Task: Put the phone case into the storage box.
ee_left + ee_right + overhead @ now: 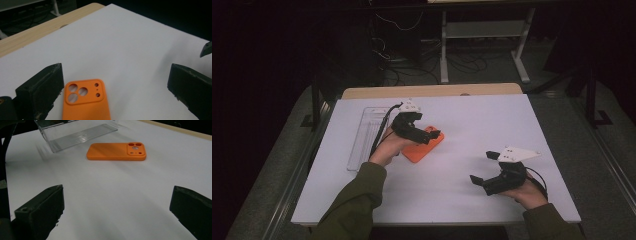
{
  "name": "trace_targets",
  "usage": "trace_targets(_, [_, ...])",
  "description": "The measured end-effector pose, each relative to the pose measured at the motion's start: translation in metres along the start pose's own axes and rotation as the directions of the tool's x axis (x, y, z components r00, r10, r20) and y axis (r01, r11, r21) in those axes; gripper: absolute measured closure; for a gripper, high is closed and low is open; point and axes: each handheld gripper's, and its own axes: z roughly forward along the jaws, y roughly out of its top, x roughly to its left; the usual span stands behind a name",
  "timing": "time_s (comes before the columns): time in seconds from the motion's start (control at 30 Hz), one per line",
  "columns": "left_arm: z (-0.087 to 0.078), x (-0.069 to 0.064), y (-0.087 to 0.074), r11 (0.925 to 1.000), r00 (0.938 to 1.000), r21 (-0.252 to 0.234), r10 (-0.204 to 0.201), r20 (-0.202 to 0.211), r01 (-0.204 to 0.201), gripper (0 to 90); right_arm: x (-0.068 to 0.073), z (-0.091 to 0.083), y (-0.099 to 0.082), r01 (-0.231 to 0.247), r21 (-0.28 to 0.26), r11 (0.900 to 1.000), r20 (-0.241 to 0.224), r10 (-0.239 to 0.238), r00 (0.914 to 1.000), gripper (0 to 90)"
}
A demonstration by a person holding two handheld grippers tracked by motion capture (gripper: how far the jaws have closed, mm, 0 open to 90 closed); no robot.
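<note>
On the white tabletop (462, 130), a little left of centre, lies the orange phone case (424, 146), flat, back side up, its raised camera block with three round cut-outs at the far end as the left claw's camera sees it. My left claw (419, 131) hangs right over it, jaws spread wide; in the left gripper view the case sits between the two black jaws, nearer the left one, and I cannot see either jaw touching it. My right claw (484, 170) waits well apart at the near right of the tabletop, jaws also spread wide and holding nothing. Just beside the case on its left stands a clear plastic tray (364, 137), ribbed on the bottom and empty as far as I can tell.

I judge the case to be very light and somewhat flexible, probably a rubbery or matte plastic shell, so it should not slip much against the jaw pads, but it may bow or twist if I squeeze across its width too hard. Being hollow and thin, it gives me little height to bite on while it lies flat. I would take it across the two long edges near the middle, jaws low against the tabletop, or pinch the stiffer camera end, where the raised block adds thickness. Little can break here; the risk is skidding on the smooth sheet.
</note>
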Motion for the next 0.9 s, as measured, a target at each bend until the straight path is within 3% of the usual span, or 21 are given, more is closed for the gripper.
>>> trace_targets(0.33, [0.005,0.012,0.004,0.9970,0.9992,0.075,0.023,-0.032,-0.020,0.0,0.000,0.000,0.000,0.002,-0.003,1.0000,0.001,-0.002,1.0000,0.0])
trace_targets(0.53, [0.009,0.016,0.005,0.9931,0.9987,0.117,0.009,-0.049,-0.003,0.0,-0.001,0.000,0.000,0.001,-0.006,1.0000,0.000,-0.001,1.0000,0.0])
trace_targets(0.9, [0.018,0.022,-0.001,0.9716,0.9967,0.236,0.001,-0.081,0.018,0.0,-0.001,0.000,0.000,0.000,-0.007,1.0000,-0.001,0.000,1.0000,0.0])
